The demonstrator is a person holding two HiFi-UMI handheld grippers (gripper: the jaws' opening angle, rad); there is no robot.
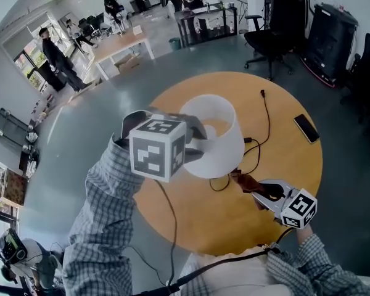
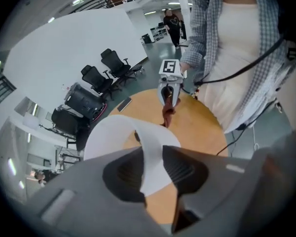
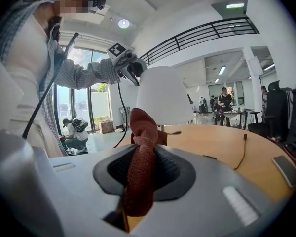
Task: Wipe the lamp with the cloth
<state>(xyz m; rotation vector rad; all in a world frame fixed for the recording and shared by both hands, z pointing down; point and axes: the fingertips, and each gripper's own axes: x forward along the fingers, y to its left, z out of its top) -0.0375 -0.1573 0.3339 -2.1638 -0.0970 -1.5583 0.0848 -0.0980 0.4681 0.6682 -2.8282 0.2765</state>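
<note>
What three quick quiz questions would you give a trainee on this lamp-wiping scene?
1. True or false: the right tool holds the cloth.
2. The left tool grips: A the rim of the shade; B a cable; C a chair.
3. Fill in: the phone lies on the round ___.
Key: 1 true; 2 A; 3 table.

grey floor [image 1: 111,122], black office chairs [image 1: 268,39], a white desk [image 1: 120,45], tall windows [image 3: 81,110], ceiling lights [image 3: 123,23].
</note>
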